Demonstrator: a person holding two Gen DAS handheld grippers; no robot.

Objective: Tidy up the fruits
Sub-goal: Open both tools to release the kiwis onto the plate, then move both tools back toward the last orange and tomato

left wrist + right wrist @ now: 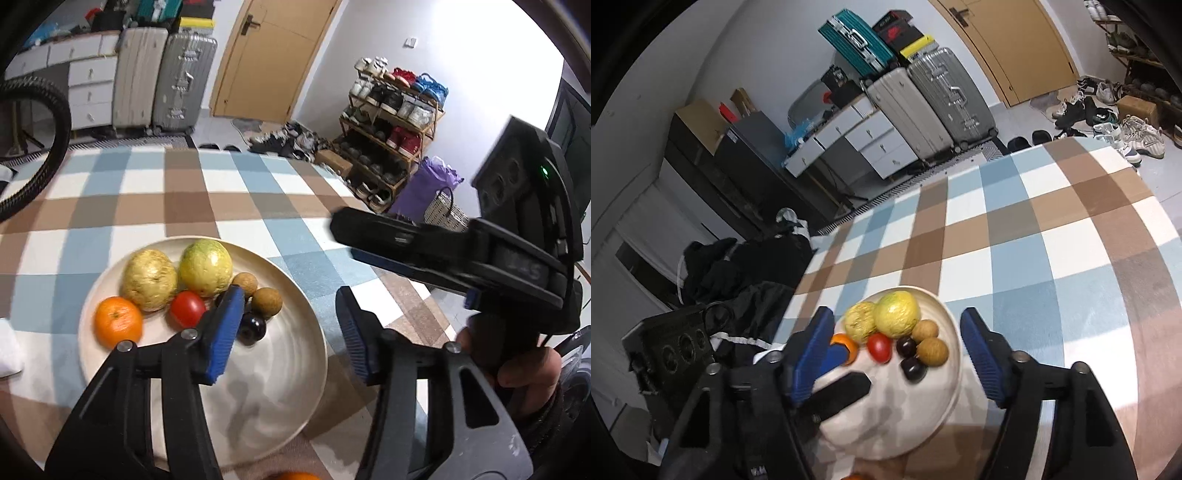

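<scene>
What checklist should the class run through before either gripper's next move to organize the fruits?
1. Left gripper open and empty: ok.
2. Right gripper open and empty: ok.
3. Plate flat on the checked cloth: ok.
4. Fruits grouped at the plate's far side, near half bare: ok.
5. Another orange object at the picture's bottom edge, whether on the plate: cannot tell.
6. Grippers clear of each other: cannot tell.

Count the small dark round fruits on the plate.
2, on the plate: one dark fruit beside the red tomato, the other dark fruit just nearer the camera. In the left wrist view a finger hides part of them.
</scene>
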